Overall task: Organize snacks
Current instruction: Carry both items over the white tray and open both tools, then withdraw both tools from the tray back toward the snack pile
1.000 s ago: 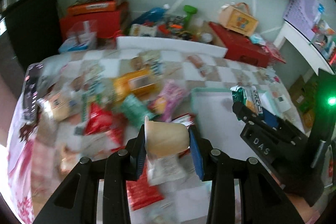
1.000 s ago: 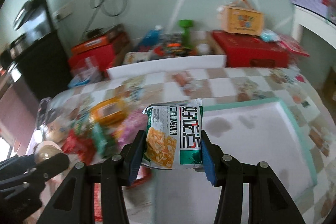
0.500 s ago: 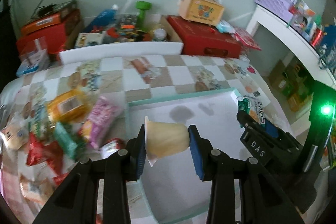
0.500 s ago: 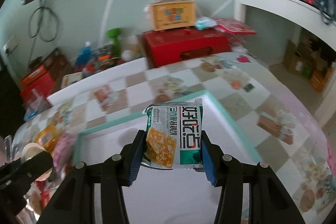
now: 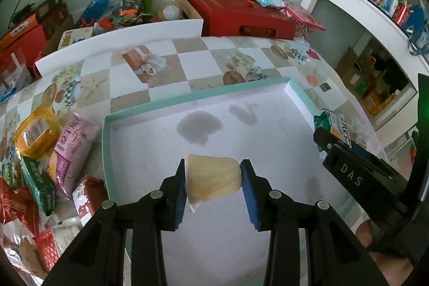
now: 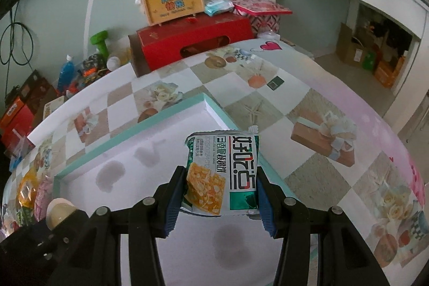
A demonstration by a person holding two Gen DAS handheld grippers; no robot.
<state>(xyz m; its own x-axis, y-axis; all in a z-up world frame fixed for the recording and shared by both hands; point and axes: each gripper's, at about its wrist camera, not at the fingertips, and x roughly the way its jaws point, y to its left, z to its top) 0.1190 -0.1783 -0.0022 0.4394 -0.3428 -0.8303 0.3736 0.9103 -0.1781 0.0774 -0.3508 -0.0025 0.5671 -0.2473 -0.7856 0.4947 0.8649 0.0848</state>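
Left wrist view: left gripper [image 5: 213, 178] has jaws closed on a pale jelly cup [image 5: 213, 177], held sideways with its lid against the left pad; cup hangs over the white floor of the tray [image 5: 187, 101], clear of it as far as I can tell; tray floor has no snacks on it, only a few grey stains; snack pile [image 5: 45, 157] sits on the tablecloth just left of the tray's teal rim; right gripper [image 5: 346, 152] shows at the right edge, over the tray's right rim, with a green-white packet in it.

Right wrist view: right gripper [image 6: 221, 192] has jaws clamped on the two side edges of a cracker packet [image 6: 222, 176], packet upright, print facing the camera; it sits above the tray's far right corner [image 6: 206, 101], inside or just over the rim, can't tell which; left gripper [image 6: 51, 227] visible low left with the cup's round end showing, over the tray's left part.

Step, my read: both hands are in the carry-to-tray stage, drop-off not yet done; nothing placed so far.

Next move calls for: lower each item until it's near the floor, then open; keep the two well apart, cup left, packet right; cup is round and sideways, so it'll likely roll if dropped from height; tip it base-down first; packet is light and flat, should lie fine.
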